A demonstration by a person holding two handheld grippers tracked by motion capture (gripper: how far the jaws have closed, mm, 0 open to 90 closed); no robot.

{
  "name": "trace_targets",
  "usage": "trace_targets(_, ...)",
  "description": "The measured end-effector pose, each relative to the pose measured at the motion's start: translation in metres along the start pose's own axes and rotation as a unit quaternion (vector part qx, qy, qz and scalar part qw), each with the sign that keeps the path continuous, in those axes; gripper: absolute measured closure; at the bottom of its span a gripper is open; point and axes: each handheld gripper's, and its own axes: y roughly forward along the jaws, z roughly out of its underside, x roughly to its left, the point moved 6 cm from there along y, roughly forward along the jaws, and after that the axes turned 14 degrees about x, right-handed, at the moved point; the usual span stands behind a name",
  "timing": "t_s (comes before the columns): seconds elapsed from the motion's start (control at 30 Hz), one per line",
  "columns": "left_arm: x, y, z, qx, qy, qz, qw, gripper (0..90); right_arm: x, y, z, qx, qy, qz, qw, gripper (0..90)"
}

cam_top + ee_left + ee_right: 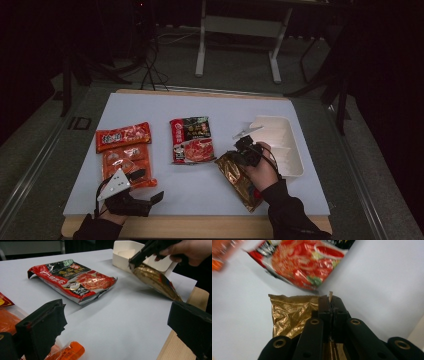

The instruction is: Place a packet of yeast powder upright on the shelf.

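Dim room with dark surroundings, pale blue tabletop (210,107) lit from overhead, soft shadows under the packets, glare on the crinkled gold foil pouch (289,312), motion blur in the right gripper view, grainy high view.

The table (200,195) is seen from a fixed high view above the person's side, faced forward and down, far enough for the whole top and the floor beyond to be taken in. The left gripper view is set low near the table's near left corner and is turned across the top toward the white tray (125,255) at the far side. The right gripper view is held close above the surface and is pointed steeply down. The red noodle packet (191,141) is shared by all three views (75,282) (304,260), as is the gold pouch (240,182) (155,280) (289,315).
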Motion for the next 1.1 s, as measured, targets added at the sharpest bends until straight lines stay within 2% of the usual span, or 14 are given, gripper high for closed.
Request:
trace_targets(0.2,0.001,0.0,0.0,0.001,-0.002,-0.001,1.0,1.3,0.003,-0.011,0.0,-0.017,0.0,-0.005,0.9998,88.5)
trace_targets(0.3,0.001,0.0,0.0,-0.001,-0.001,0.0,1.0,1.3,0.01,-0.027,0.0,-0.041,-0.005,-0.018,0.999,88.5)
trace_targets(0.5,0.0,0.0,0.0,-0.002,0.0,0.001,1.0,1.3,0.017,-0.047,-0.003,-0.07,-0.009,-0.034,0.9969,88.5)
trace_targets(0.53,0.0,0.0,0.0,-0.002,0.001,0.0,1.0,1.3,0.021,-0.055,-0.005,-0.083,-0.013,-0.035,0.9959,88.5)
trace_targets(0.73,0.0,0.0,0.0,-0.001,0.001,-0.001,1.0,1.3,0.029,-0.071,-0.011,-0.108,-0.023,-0.047,0.9928,88.5)
trace_targets(0.77,0.0,0.0,0.0,0.0,0.001,-0.002,1.0,1.3,0.03,-0.076,-0.015,-0.121,-0.021,-0.051,0.9911,88.6)
trace_targets(0.83,0.0,0.0,0.0,-0.001,0.0,-0.001,1.0,1.3,0.031,-0.079,-0.017,-0.126,-0.022,-0.051,0.9905,88.6)
trace_targets(0.97,0.0,0.0,0.0,0.0,0.002,-0.002,1.0,1.3,0.029,-0.09,-0.027,-0.152,-0.017,-0.051,0.9869,88.6)
trace_targets(1.0,0.0,0.0,0.0,0.0,0.001,-0.002,1.0,1.3,0.027,-0.096,-0.032,-0.168,-0.012,-0.05,0.9845,88.6)
trace_targets(1.1,0.0,0.0,0.0,0.0,0.002,-0.001,1.0,1.3,0.024,-0.102,-0.037,-0.177,-0.01,-0.049,0.983,88.5)
